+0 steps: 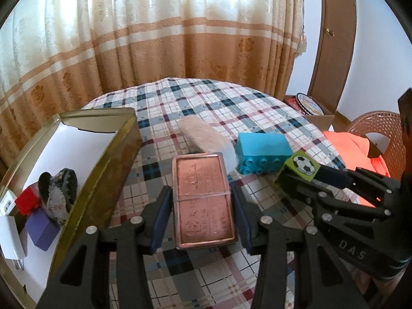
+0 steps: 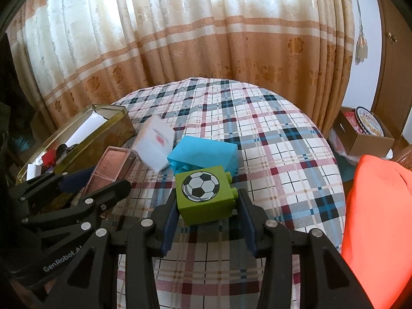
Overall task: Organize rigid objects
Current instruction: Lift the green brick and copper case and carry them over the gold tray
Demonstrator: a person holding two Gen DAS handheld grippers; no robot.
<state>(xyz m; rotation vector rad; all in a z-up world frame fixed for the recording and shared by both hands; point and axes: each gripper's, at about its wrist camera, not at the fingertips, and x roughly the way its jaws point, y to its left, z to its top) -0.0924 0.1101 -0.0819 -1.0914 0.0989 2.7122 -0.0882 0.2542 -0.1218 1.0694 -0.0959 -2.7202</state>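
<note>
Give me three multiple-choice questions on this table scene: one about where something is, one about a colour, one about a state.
1. Where is the green toy block with the football picture?
A. On a wicker chair
B. Between the fingers of the right gripper
C. On the floor

2. What colour is the big plastic brick just behind that block?
A. Red
B. Light blue
C. Yellow

3. How is the gold metal box?
A. Open on top
B. Closed with a lid
C. Upside down

Answers:
1. B, a finger stands on each side of the block.
2. B, its faces are light blue in both views.
3. A, a small red block shows inside it.
</note>
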